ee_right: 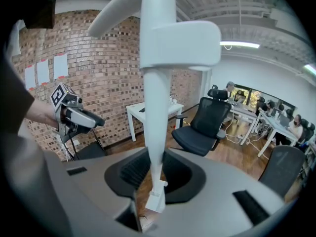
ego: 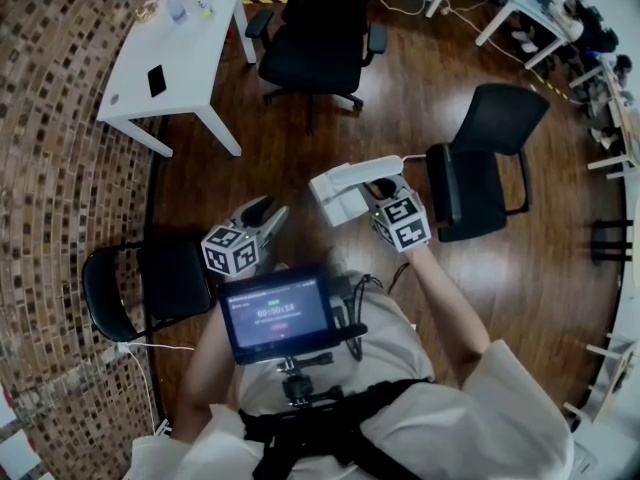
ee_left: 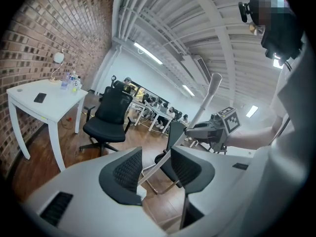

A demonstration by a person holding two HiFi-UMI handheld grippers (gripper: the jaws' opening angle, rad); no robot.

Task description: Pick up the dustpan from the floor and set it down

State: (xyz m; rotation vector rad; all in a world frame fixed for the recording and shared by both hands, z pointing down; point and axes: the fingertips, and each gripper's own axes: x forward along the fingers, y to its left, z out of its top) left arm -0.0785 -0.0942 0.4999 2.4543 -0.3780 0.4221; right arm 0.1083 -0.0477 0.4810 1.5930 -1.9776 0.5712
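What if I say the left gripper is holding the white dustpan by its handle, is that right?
No, the right gripper is holding the white dustpan by its handle. The right gripper view shows its jaws closed on it; the left gripper is empty.

Quick count: one dustpan [ego: 340, 193], two grippers [ego: 264, 211] [ego: 382, 190], one white table [ego: 200, 48] and three black chairs [ego: 320, 18] [ego: 480, 158] [ego: 150, 283] are seen close by.
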